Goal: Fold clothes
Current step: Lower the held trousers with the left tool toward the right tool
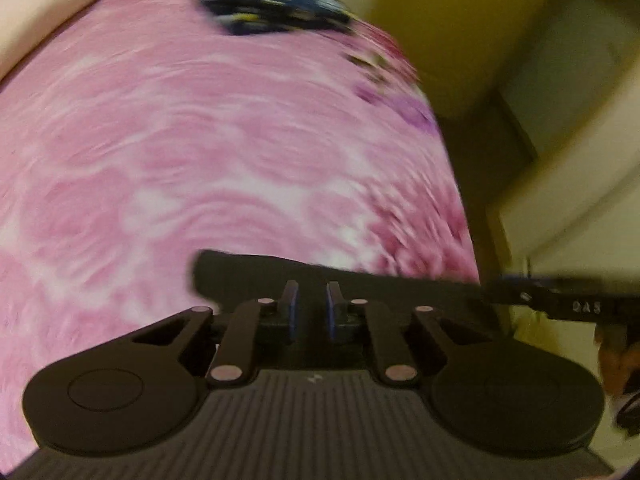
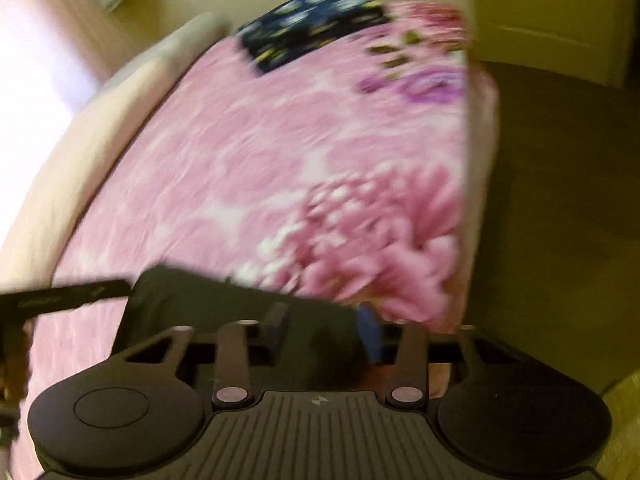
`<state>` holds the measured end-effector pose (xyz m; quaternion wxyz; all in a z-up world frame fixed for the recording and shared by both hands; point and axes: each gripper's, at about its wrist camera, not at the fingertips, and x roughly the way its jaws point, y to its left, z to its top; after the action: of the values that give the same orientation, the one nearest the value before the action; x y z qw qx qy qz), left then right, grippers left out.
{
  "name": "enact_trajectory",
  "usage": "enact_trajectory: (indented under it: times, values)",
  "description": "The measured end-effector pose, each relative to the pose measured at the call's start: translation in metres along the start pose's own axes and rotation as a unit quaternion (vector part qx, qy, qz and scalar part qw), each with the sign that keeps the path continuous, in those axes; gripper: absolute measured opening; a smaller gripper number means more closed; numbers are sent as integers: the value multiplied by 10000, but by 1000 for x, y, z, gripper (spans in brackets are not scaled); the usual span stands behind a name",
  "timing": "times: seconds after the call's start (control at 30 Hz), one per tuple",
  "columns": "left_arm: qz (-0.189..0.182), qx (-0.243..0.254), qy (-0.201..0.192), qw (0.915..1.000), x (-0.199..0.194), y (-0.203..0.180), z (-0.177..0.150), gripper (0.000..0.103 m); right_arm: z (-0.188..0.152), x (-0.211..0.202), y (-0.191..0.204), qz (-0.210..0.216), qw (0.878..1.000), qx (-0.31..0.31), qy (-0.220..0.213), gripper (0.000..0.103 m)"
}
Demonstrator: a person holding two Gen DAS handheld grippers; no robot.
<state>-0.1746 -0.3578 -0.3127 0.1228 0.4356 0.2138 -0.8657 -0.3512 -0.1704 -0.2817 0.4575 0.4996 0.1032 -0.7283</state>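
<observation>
A black garment [image 1: 248, 276] hangs as a stretched band just above the near end of a bed covered in a pink floral blanket [image 1: 200, 160]. My left gripper [image 1: 312, 286] is shut on its edge, blue pads close together with dark cloth between them. In the right wrist view the same garment [image 2: 192, 292] runs from the left gripper [image 2: 116, 290] across to my right gripper [image 2: 322, 312]. The right jaws stand wider, and bunched black fabric fills the gap up to the blue pad. From the left wrist view, the right gripper [image 1: 500, 290] is side-on at the garment's far end. Both views are blurred.
A dark blue patterned cloth [image 1: 272, 4] [image 2: 312, 24] lies at the far end of the bed. Brown floor [image 2: 560, 200] runs along the bed's right side, with a pale wall and door [image 2: 540, 20] beyond. A person's hand [image 1: 616, 356] shows at the right edge.
</observation>
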Motion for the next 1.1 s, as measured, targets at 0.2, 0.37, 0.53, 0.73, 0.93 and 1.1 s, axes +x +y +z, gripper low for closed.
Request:
enact_trajectory:
  times: [0.2, 0.37, 0.53, 0.73, 0.93, 1.1]
  values:
    - [117, 705, 235, 9972, 3, -13, -61, 3, -57, 4, 49, -395, 9829, -1760, 361, 39]
    - [367, 63, 352, 9987, -43, 7, -118, 3, -111, -22, 63, -420, 9659, -2528, 383, 39]
    - [643, -389, 148, 9971, -74, 0, -114, 2, -101, -38, 53, -18, 9812, -1780, 741, 39]
    - [848, -533, -71, 9949, -50, -5, -84, 6, -67, -28, 57, 45, 9927, -1203, 124, 39]
    - [1000, -886, 135, 9909, -50, 4, -129, 8, -123, -19, 82, 69, 9681, -2441, 565, 39]
    - [1373, -1292, 436, 9811, -86, -5, -147, 5, -144, -41, 86, 405, 9673, -2259, 1080, 39]
